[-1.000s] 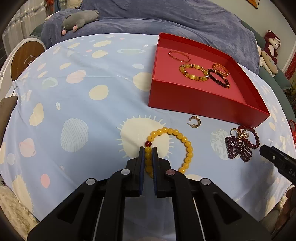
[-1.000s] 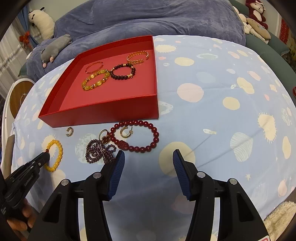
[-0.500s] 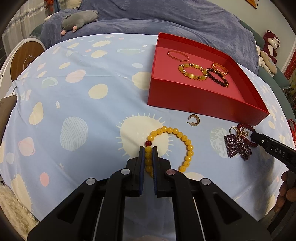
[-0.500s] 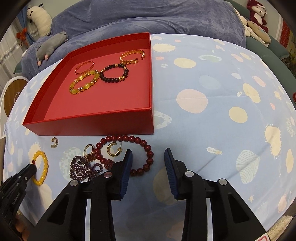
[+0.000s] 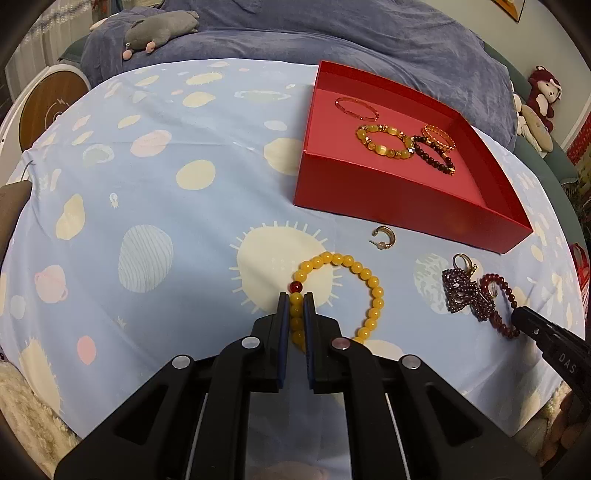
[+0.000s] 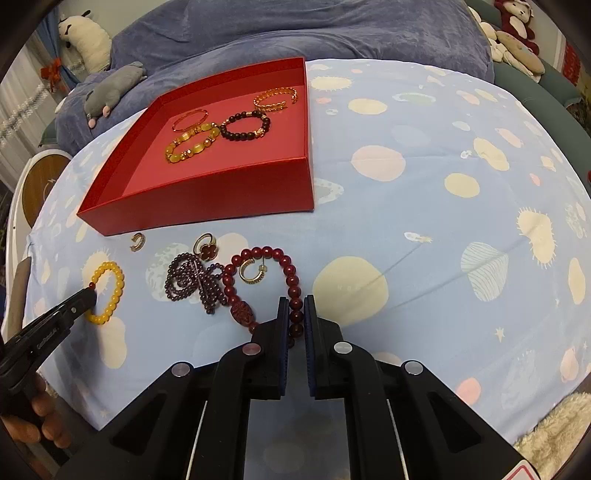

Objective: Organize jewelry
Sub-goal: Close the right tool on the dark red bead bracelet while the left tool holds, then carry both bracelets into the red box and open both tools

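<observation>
My left gripper [image 5: 295, 297] is shut on the yellow bead bracelet [image 5: 375, 291], which lies on the blue cloth; it also shows in the right wrist view [image 6: 118, 284]. My right gripper [image 6: 295, 301] is shut on the dark red bead bracelet [image 6: 288, 269], also lying on the cloth [image 5: 504, 288]. The red tray [image 6: 207, 199] behind holds several bracelets. A purple bead bracelet [image 6: 195, 280], a flower ring [image 6: 205, 247] and two gold hoop earrings [image 6: 251, 271] [image 5: 384, 238] lie loose in front of the tray.
The patterned blue cloth [image 6: 424, 206] covers the table. A blue-covered sofa with plush toys [image 5: 159, 29] stands behind. A round wooden device [image 5: 51, 107] is at the far left. A fluffy rug [image 6: 554, 424] shows below the table edge.
My right gripper moved forward and left to the dark red bracelet and closed on it. My left gripper stayed shut on the yellow bracelet without moving.
</observation>
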Demonstrator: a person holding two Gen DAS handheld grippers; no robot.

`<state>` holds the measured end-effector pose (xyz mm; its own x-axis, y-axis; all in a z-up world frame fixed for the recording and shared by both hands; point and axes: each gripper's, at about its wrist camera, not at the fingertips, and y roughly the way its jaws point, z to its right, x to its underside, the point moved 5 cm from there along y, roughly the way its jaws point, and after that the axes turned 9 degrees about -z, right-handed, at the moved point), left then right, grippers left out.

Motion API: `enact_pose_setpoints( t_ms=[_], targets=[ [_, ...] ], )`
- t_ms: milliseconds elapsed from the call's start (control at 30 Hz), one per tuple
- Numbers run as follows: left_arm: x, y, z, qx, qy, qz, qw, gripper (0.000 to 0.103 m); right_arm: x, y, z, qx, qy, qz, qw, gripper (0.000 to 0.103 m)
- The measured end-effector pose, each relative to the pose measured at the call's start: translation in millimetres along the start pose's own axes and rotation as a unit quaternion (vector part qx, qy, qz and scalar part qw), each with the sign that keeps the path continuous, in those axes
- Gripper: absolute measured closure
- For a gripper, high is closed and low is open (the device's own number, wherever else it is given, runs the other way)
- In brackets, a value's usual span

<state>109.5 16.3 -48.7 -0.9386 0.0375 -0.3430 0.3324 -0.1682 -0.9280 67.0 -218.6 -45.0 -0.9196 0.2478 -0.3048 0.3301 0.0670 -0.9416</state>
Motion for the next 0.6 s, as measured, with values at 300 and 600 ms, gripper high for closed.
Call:
enact_pose_setpoints(
  t_ms=[300,600],
  targets=[
    [1.0,-21.2,9.5,0.022,-0.002,0.008,0.9997,0.096,-2.2,-44.4,-8.2,-0.029,-0.004,0.033,0.999,0.095],
    [-18.7,-66.0,33.1,0.050,0.022,0.037,0.9978,0.096,-19.7,-79.7,-22.1,-0.054,-0.010,0.060,0.997,0.095]
  ],
)
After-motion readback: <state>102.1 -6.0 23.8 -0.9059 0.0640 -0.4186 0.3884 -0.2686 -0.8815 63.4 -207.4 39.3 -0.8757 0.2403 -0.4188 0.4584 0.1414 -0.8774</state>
